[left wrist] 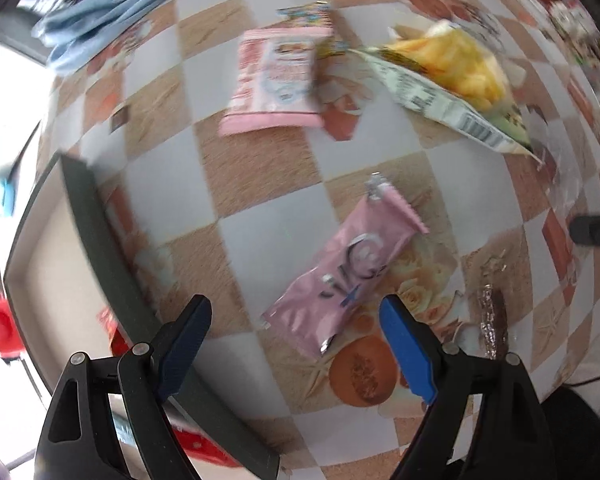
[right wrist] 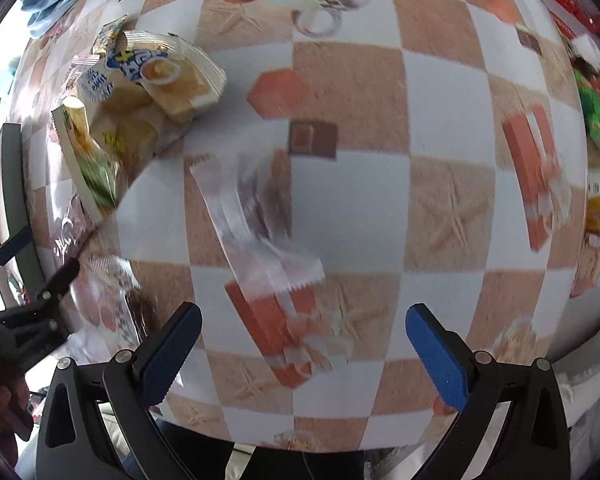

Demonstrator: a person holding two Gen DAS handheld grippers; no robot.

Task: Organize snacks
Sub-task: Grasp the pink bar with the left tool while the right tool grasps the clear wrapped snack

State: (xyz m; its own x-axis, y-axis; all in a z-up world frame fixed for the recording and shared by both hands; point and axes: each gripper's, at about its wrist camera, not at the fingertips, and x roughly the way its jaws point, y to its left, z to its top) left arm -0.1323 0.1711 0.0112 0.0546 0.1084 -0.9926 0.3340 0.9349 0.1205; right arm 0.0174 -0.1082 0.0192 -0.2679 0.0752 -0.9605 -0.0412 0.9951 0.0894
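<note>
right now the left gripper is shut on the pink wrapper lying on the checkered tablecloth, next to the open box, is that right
Not quite. In the left wrist view the left gripper is open, not shut: its jaws stand wide, and the pink wrapper lies flat ahead of them, untouched. The rest holds: the wrapper is on the checkered tablecloth, with the open box beside it.

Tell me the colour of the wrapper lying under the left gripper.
Pink snack wrapper with silver lettering, clearest in the left wrist view.
</note>
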